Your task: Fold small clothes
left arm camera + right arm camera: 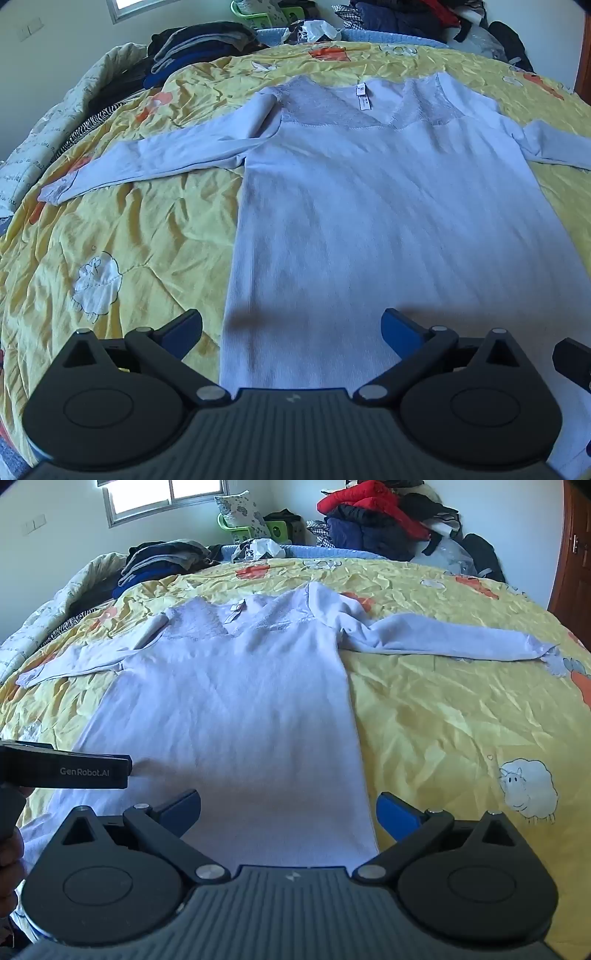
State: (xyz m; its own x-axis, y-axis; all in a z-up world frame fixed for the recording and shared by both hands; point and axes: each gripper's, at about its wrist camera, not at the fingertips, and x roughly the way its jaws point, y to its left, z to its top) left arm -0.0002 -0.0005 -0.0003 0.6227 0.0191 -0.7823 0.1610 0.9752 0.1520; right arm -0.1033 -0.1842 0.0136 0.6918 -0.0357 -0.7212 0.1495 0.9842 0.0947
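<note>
A pale lilac long-sleeved top (369, 221) lies flat on the yellow bedspread (129, 229), neckline and label far from me, both sleeves spread out sideways. It also shows in the right wrist view (236, 716). My left gripper (291, 328) is open and empty, above the top's lower left hem. My right gripper (288, 810) is open and empty, above the lower right hem. The left gripper's body (66, 770) shows at the left edge of the right wrist view.
Stacked dark folded clothes (199, 44) sit at the bed's far left. A heap of jackets (384, 520) lies at the far right. A green basket (255, 528) and a pillow stand by the window. A quilt (48, 129) drapes the left bed edge.
</note>
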